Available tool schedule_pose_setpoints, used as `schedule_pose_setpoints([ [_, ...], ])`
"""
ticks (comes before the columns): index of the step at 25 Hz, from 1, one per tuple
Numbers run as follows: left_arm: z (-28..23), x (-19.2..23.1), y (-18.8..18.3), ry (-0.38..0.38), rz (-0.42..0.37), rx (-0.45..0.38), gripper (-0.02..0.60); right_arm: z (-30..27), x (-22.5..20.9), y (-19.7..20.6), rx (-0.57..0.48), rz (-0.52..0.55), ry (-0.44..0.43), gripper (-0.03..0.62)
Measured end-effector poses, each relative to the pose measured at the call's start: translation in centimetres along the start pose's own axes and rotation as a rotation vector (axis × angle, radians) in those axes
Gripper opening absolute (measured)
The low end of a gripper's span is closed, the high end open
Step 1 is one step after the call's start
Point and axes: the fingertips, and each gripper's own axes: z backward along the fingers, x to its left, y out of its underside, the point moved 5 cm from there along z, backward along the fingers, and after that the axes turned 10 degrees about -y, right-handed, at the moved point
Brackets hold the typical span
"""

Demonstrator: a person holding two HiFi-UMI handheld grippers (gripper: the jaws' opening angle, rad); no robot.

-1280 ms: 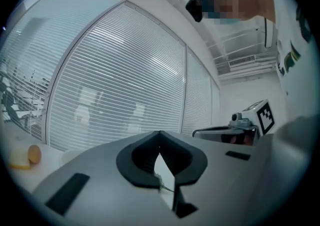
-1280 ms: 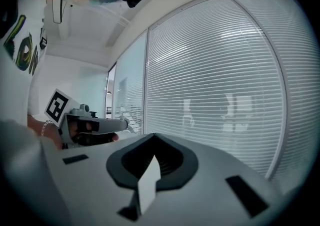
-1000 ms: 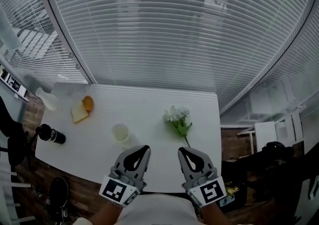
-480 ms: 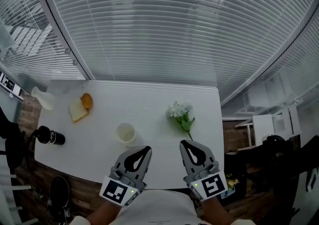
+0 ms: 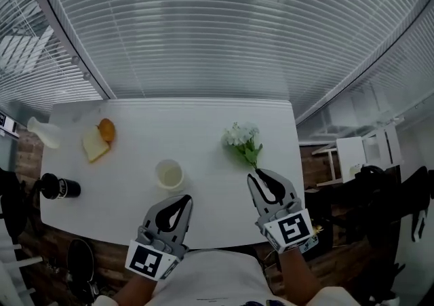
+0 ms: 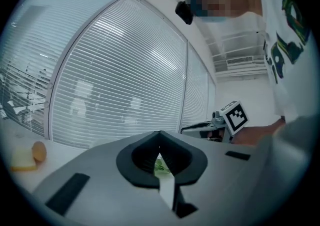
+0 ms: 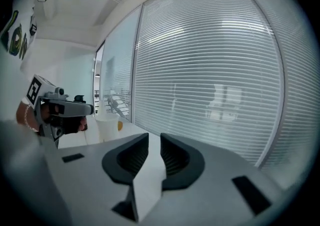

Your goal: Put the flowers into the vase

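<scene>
On the table (image 5: 203, 121), right: flowers (image 5: 242, 136) lying flat.
White blooms far, green stem toward right gripper (image 5: 258, 177), jaws just opening, empty; left gripper (image 5: 184, 199) closed.

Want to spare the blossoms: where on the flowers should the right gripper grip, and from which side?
Probably the lower stem, from the near side. The flowers lie flat, blossoms away, stem end toward the right gripper, whose jaws have just been opening, nothing between them.

Bread slice (image 5: 93, 146), orange (image 5: 106, 129), black bottle (image 5: 57, 187)
</scene>
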Motion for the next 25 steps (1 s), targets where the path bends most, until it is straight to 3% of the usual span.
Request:
schedule_pose_setpoints([
  [15, 1.0, 2.1, 2.3, -0.023, 0.01, 0.062, 0.009, -4.2, -5.8, 6.8, 0.214, -0.01, 0.039, 0.179],
  [25, 0.8, 2.7, 3.6, -0.035, 0.023, 0.101, 0.009, -7.1, -9.1, 10.7, 0.322, -0.058, 0.007, 0.245],
])
